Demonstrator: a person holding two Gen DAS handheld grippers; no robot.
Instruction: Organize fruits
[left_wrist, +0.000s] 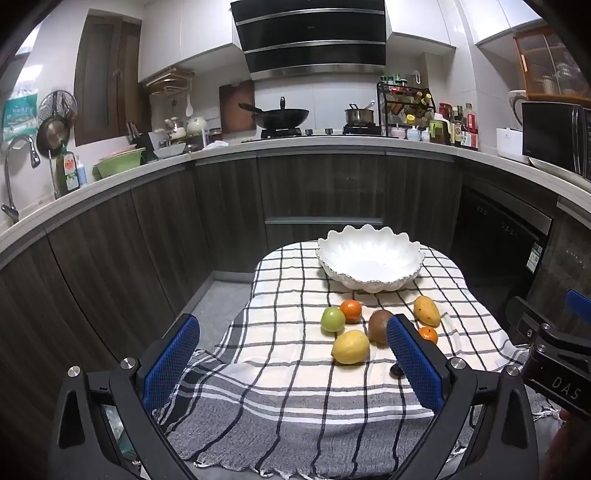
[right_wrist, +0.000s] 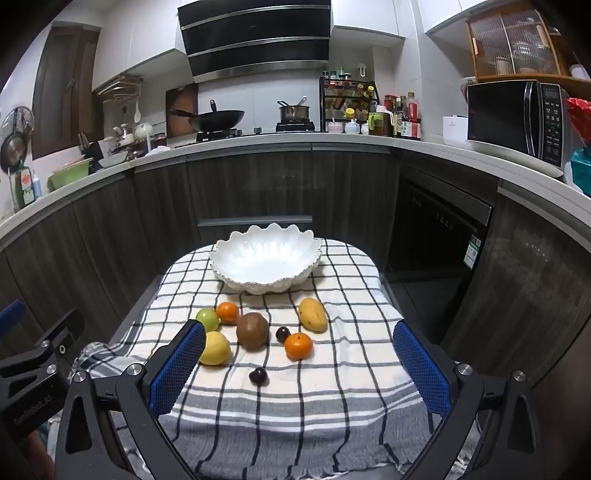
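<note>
Both the left hand-held gripper (left_wrist: 293, 350) and right hand-held gripper (right_wrist: 299, 350) are hovering wide open, empty; ahead, smooth round fruits (right_wrist: 252, 329) are lying before the scalloped white ceramic bowl (right_wrist: 266, 258) near the checked cloth's (right_wrist: 295, 406) far edge.

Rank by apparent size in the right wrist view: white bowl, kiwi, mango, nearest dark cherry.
1. white bowl, clearly largest.
2. kiwi and mango: look alike in size, and the kiwi lies nearer, so unranked.
3. dark cherry, smallest.
</note>
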